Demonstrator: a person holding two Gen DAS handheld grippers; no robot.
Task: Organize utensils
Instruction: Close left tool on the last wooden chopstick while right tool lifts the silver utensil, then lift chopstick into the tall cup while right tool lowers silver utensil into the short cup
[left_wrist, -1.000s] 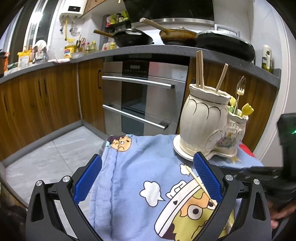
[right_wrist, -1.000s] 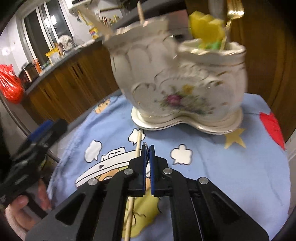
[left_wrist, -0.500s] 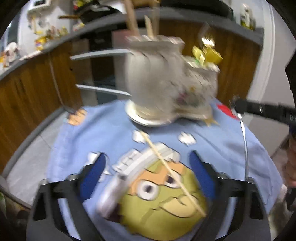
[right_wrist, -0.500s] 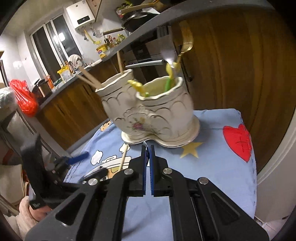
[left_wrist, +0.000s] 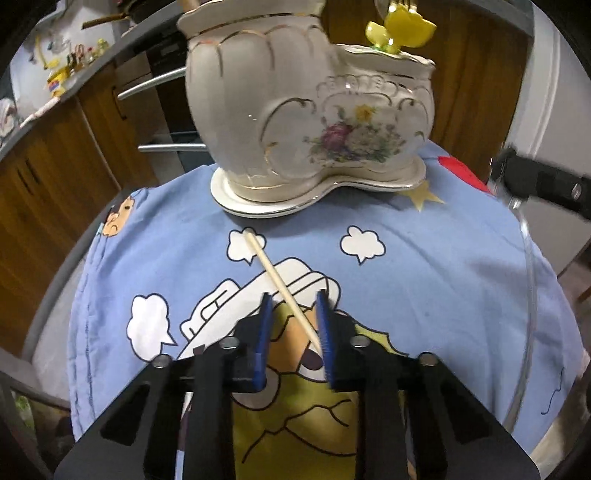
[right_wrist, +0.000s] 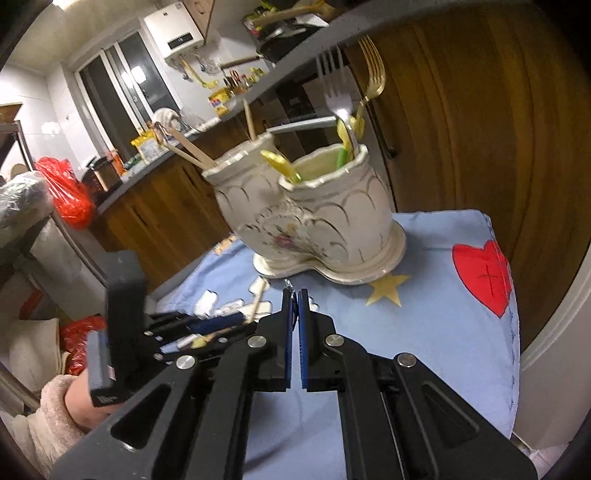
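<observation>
A single wooden chopstick (left_wrist: 280, 284) lies slantwise on the blue cartoon cloth (left_wrist: 406, 277). My left gripper (left_wrist: 293, 295) straddles its near end. The jaws are closing with the chopstick between them, and a gap still shows beside the left pad. Behind stands the cream two-compartment ceramic holder (left_wrist: 295, 110). From the right wrist view, its tall side holds chopsticks (right_wrist: 188, 147) and its low side holds a silver fork (right_wrist: 334, 85), a gold fork (right_wrist: 373, 70) and yellow-handled utensils (right_wrist: 277, 162). My right gripper (right_wrist: 294, 295) hovers shut and empty in front of the holder (right_wrist: 332, 221).
The cloth covers a small round table whose edge (left_wrist: 528, 295) curves down the right. Wooden cabinets (left_wrist: 55, 184) and oven handles (left_wrist: 155, 85) lie beyond. A hand in a fuzzy sleeve (right_wrist: 55, 406) holds the left gripper. A red bag (right_wrist: 66, 195) sits far left.
My left gripper came forward and down over the chopstick and its jaws narrowed from wide open. The right gripper pulled back to the right and rose, away from the holder, staying shut.
</observation>
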